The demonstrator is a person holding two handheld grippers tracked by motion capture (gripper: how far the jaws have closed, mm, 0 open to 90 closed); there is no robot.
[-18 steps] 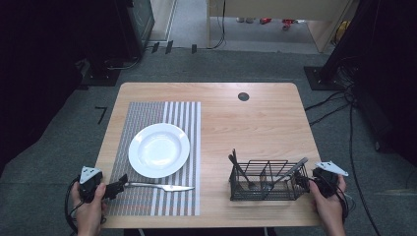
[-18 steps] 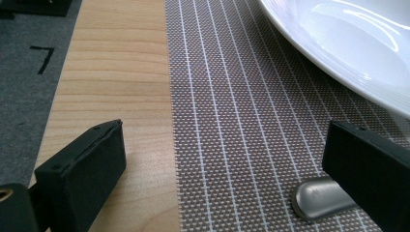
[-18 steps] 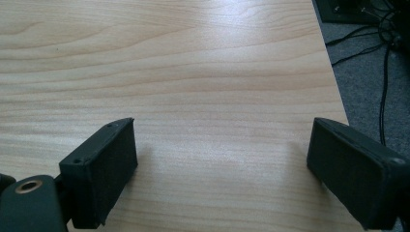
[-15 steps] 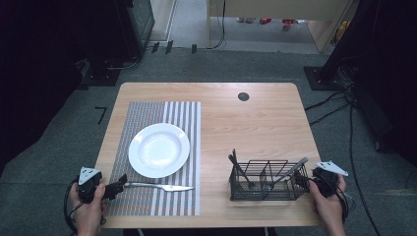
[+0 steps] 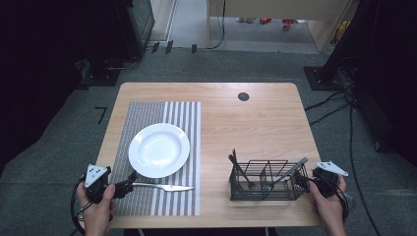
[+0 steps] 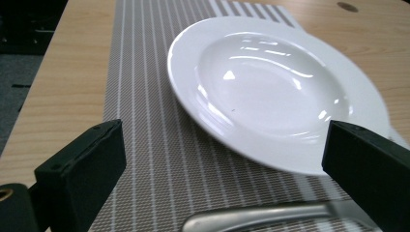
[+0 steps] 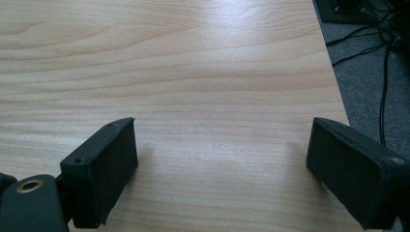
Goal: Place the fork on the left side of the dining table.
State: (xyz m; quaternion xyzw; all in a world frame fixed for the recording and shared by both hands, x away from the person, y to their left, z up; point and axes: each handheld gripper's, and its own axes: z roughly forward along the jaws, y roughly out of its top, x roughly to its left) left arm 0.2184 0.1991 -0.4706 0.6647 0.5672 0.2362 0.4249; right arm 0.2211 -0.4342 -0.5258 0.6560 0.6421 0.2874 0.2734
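Over the striped placemat [image 5: 147, 147], left gripper [image 6: 222, 159] is spread wide, nothing gripped, knife [image 6: 270, 216] handle below it; right gripper [image 7: 222, 159] is likewise spread wide over bare table [image 7: 193, 58].

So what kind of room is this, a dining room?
More likely a lab or workshop mocked up as a place setting. The table holds a plate, knife and cutlery rack, but cables trail over grey carpet and dark equipment stands around.
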